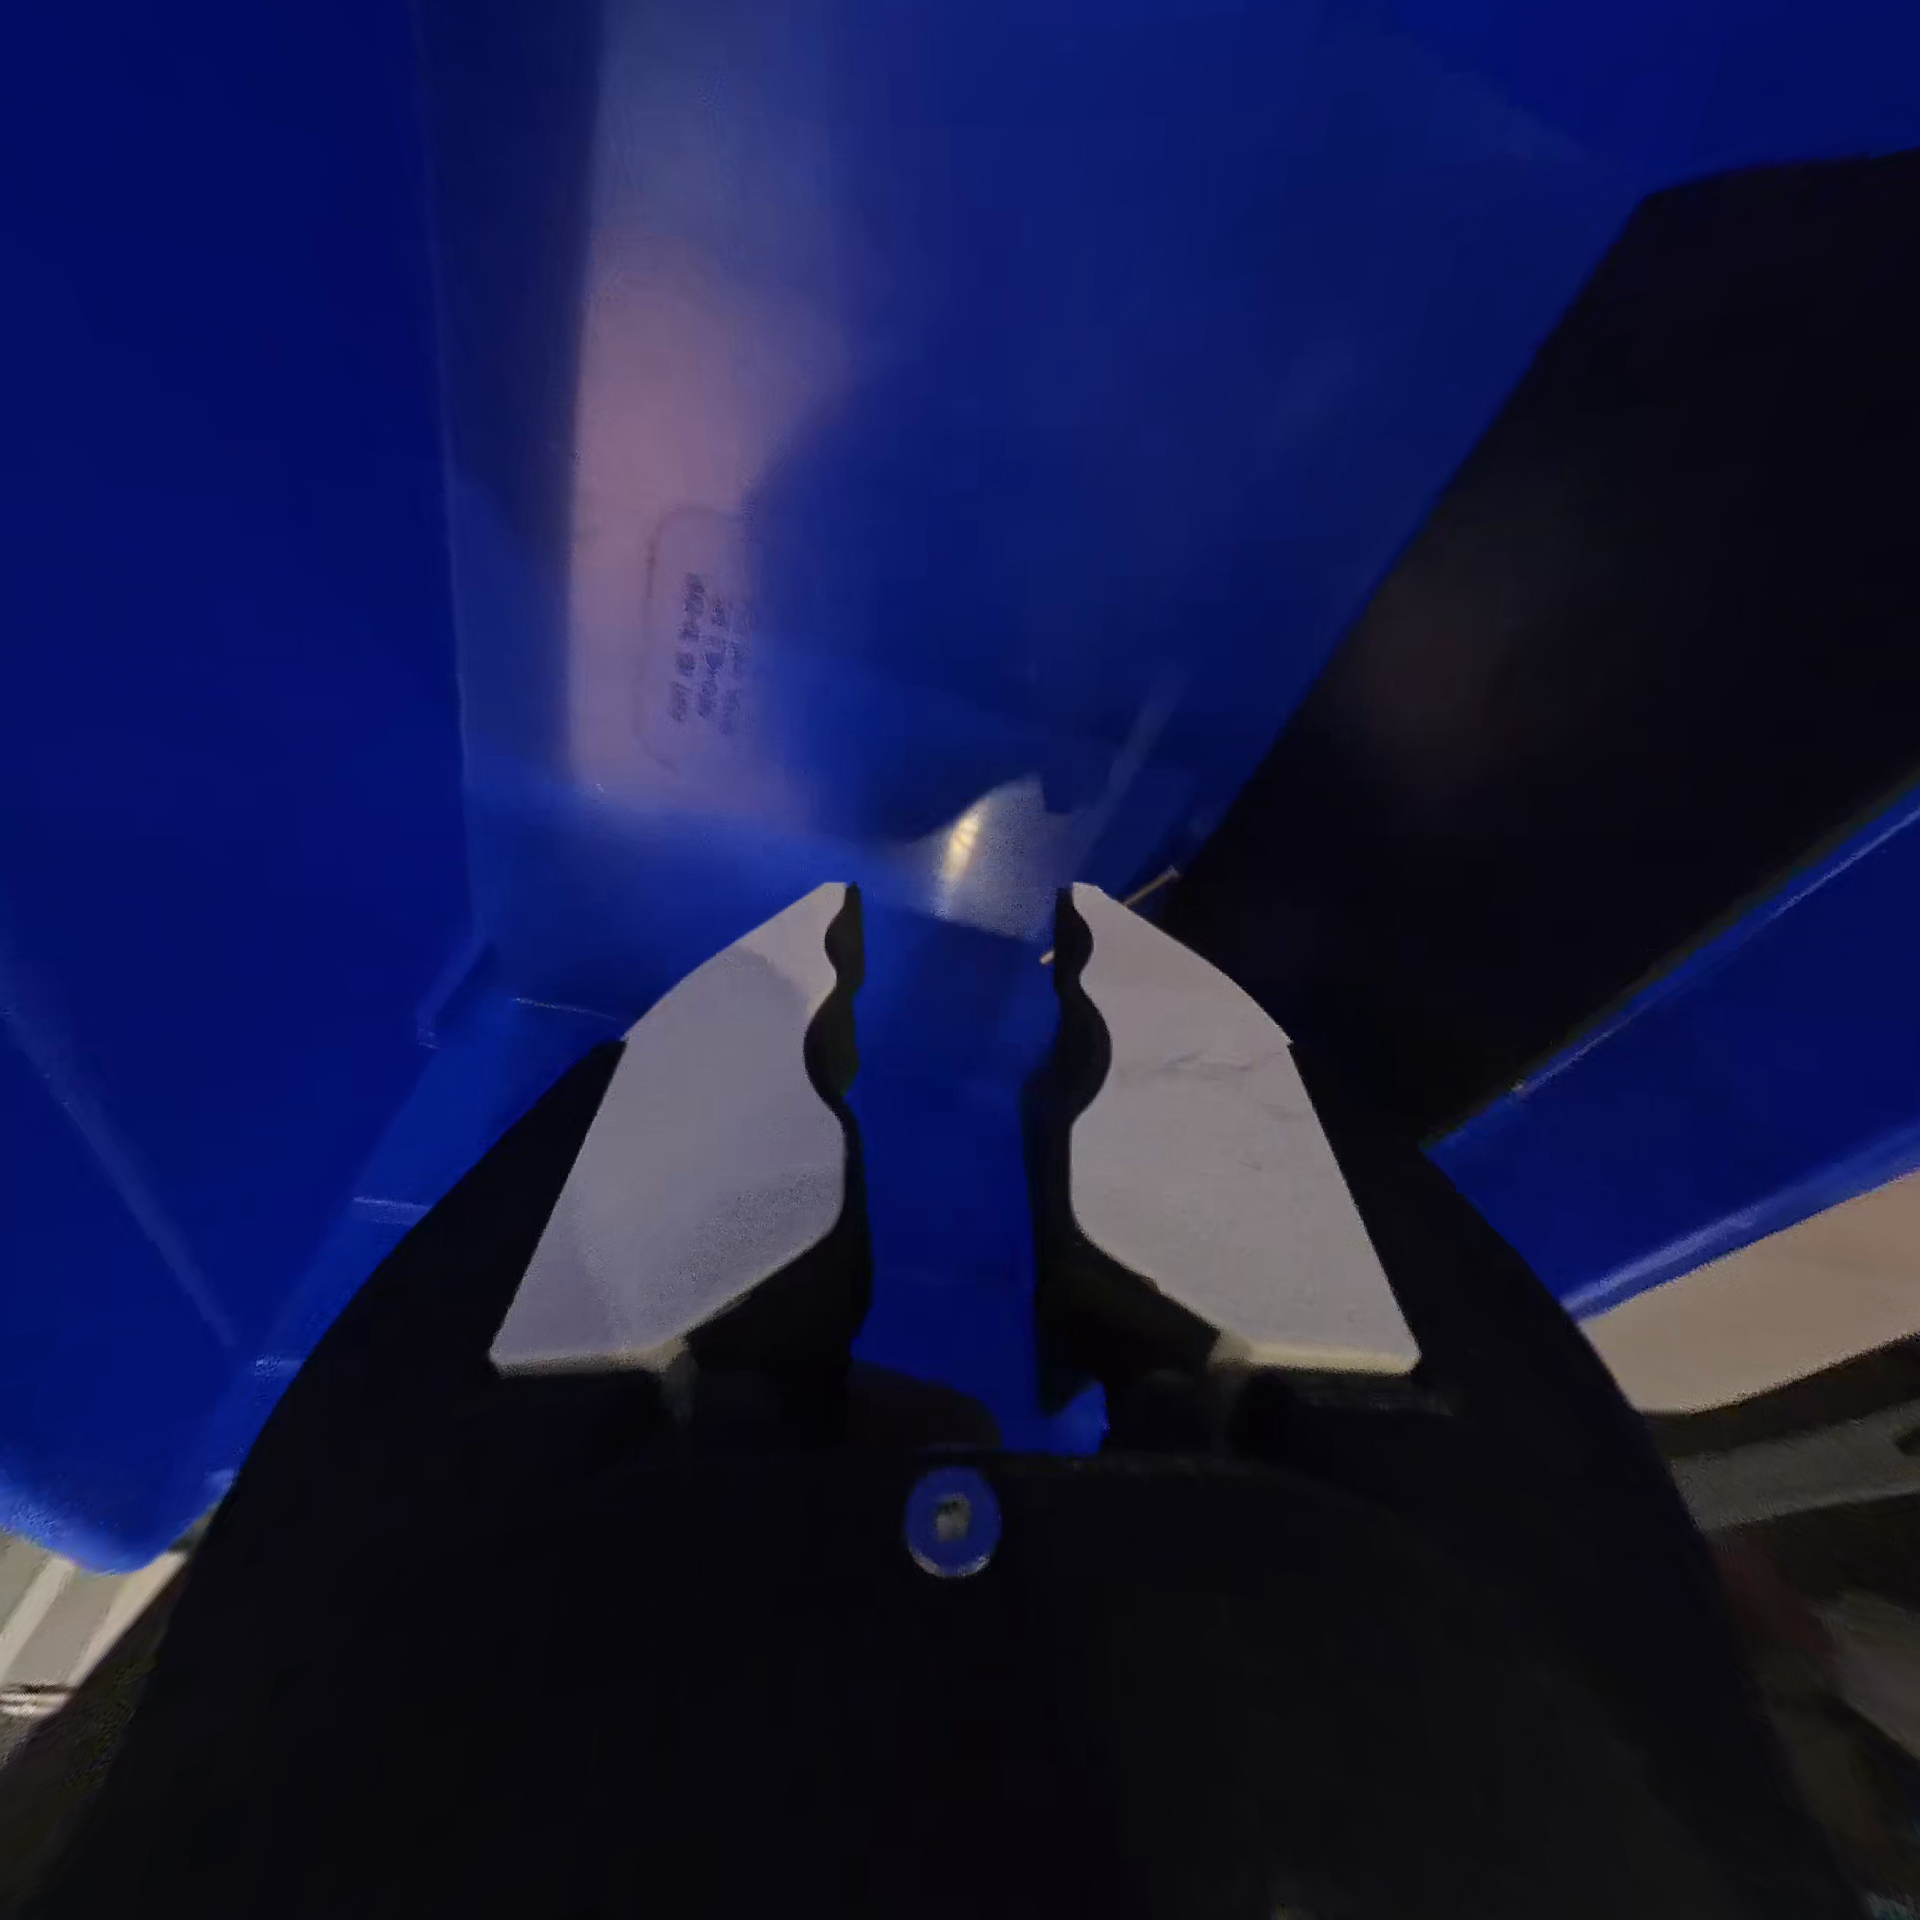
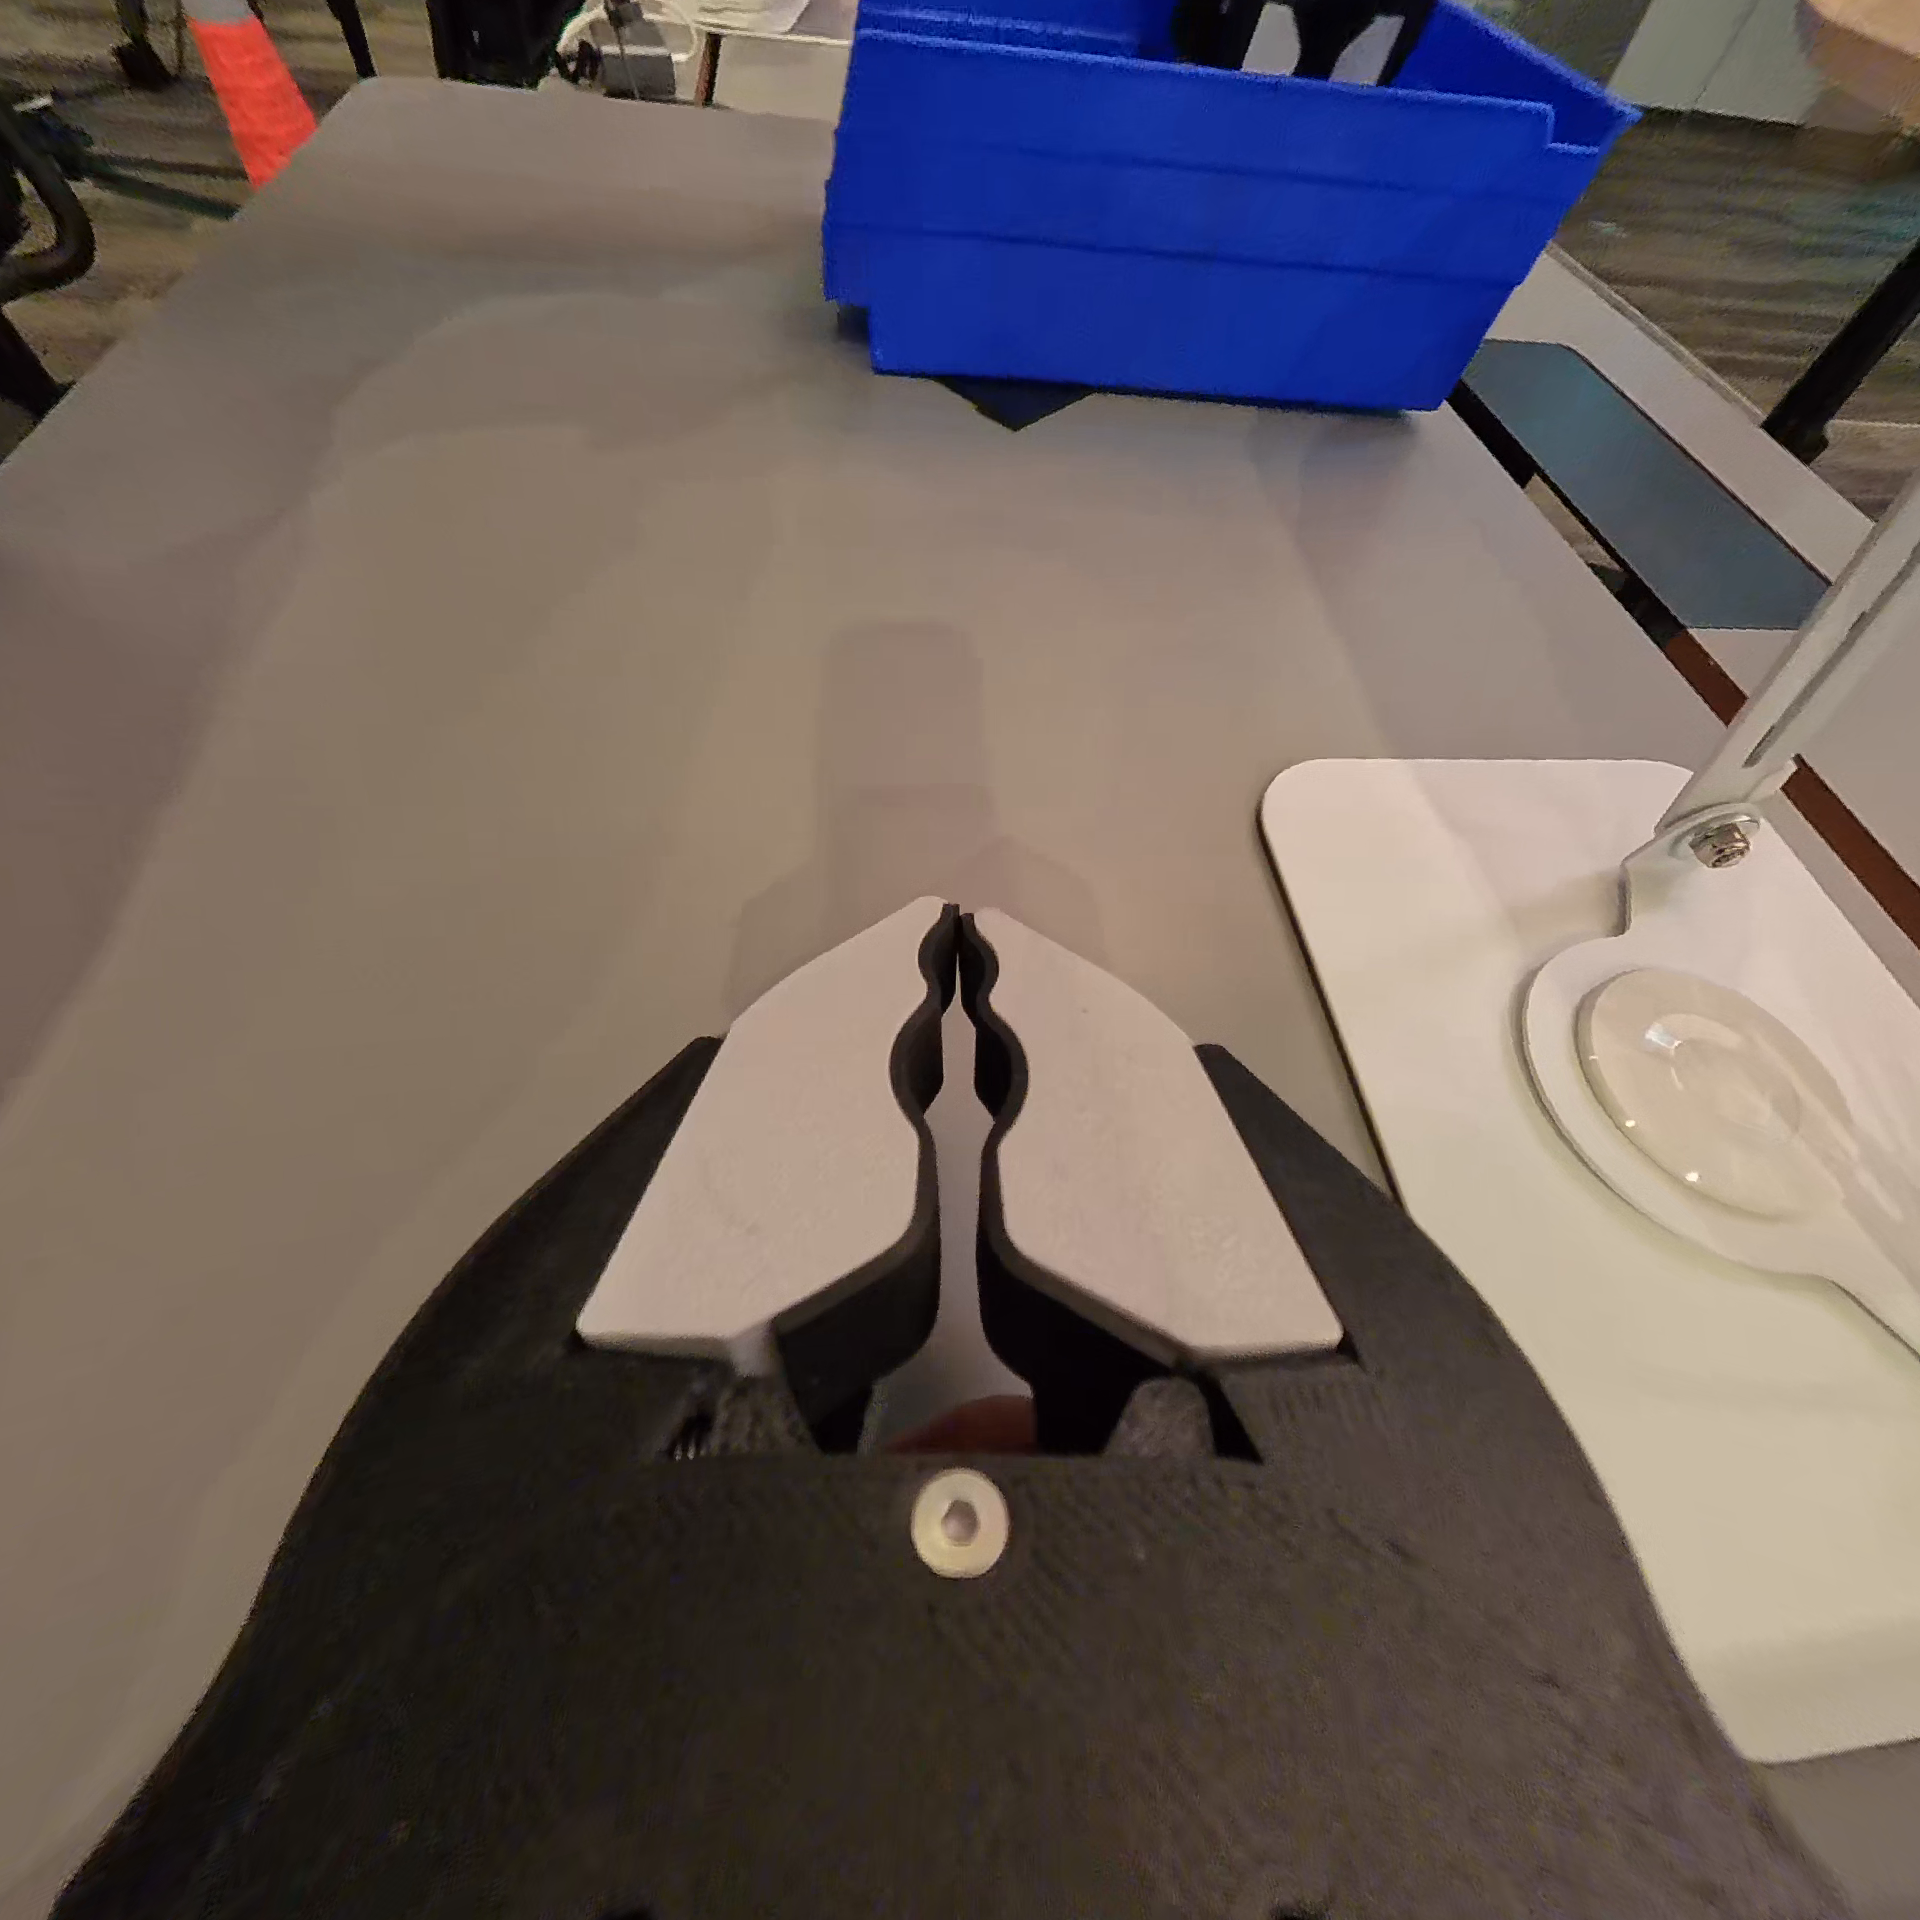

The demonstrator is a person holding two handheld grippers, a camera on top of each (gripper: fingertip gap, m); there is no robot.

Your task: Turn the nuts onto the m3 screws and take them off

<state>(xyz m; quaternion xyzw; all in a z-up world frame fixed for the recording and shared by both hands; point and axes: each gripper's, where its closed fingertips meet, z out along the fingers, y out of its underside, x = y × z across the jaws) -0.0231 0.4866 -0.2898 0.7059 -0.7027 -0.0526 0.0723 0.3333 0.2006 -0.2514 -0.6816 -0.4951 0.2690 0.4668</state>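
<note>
Right gripper (image 2: 954, 914), mine: jaws closed tip to tip, nothing between them. It hangs low over the near part of the grey table (image 2: 468, 623), idle.

Left gripper (image 1: 956, 904), mine: jaws set narrowly apart, nothing held. It is thrust down inside the blue bin (image 1: 260, 727), tips close to the bin floor.

Item, just past the left tips: a small shiny patch (image 1: 982, 847) on the bin floor, too blurred to name; possibly a bag or hardware, I cannot tell which.

Item, right of the left tips: a thin pale sliver (image 1: 1153, 883) against a dark divider (image 1: 1558, 675); could be a screw, not certain.

Item, bin floor, far left: a faint embossed mark (image 1: 696, 644) in the plastic.

Item, right wrist view, far side of table: the bin (image 2: 1174, 270) again, seen from outside, with a dark gripper shape inside it (image 2: 1288, 36), by my reckoning my left one.

Item, right of my right gripper: a white base plate (image 2: 1455, 1403) carrying a clear lens (image 2: 1704, 1101) and a bolted metal arm (image 2: 1787, 665).

Item, far left, off the table: an orange cone (image 2: 249, 94).

Screws and nuts: none plainly seen in either view.

Progress, as I judge it: opening stage. No nut is threaded, no screw is held, no parts lie out on the table. Fetching from the bin comes first; all turning on and off remains.
</note>
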